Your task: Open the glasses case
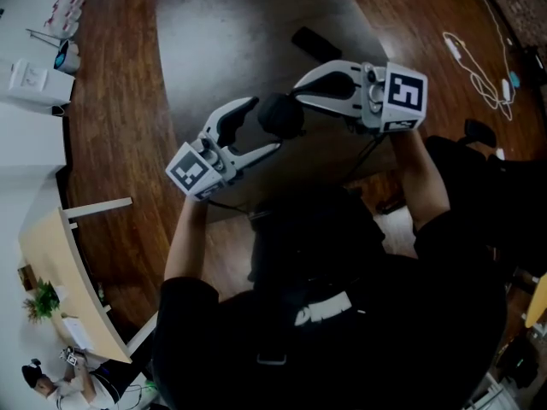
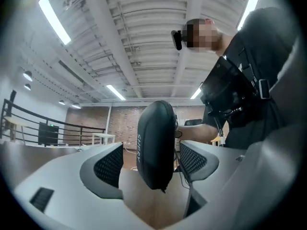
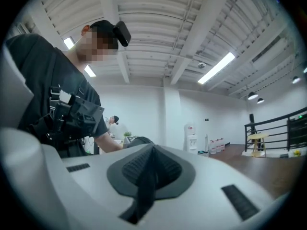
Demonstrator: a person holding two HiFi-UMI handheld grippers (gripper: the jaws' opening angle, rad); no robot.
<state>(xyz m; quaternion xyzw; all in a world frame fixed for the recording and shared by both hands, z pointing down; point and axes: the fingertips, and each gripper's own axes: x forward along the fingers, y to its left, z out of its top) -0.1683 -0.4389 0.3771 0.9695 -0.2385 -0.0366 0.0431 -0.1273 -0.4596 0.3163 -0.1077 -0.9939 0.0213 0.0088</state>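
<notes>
1. The glasses case [image 1: 280,116] hangs upright above the dark counter [image 1: 222,41], between the two grippers.
2. The left gripper [image 1: 261,126], at the case's 8 o'clock, is released; its pads [image 2: 109,166] flank the case without touching it.
3. The right gripper [image 1: 301,92], at the case's 2 o'clock, is clenched tight, pinching a thin part of the case.

Glasses case [image 2: 156,145]: black, oval, closed, pale lettering along its side. It stands on end in the air above the tabletop [image 1: 222,41], between the left gripper's [image 2: 151,162] spread fingers [image 2: 109,166], clear of both.
</notes>
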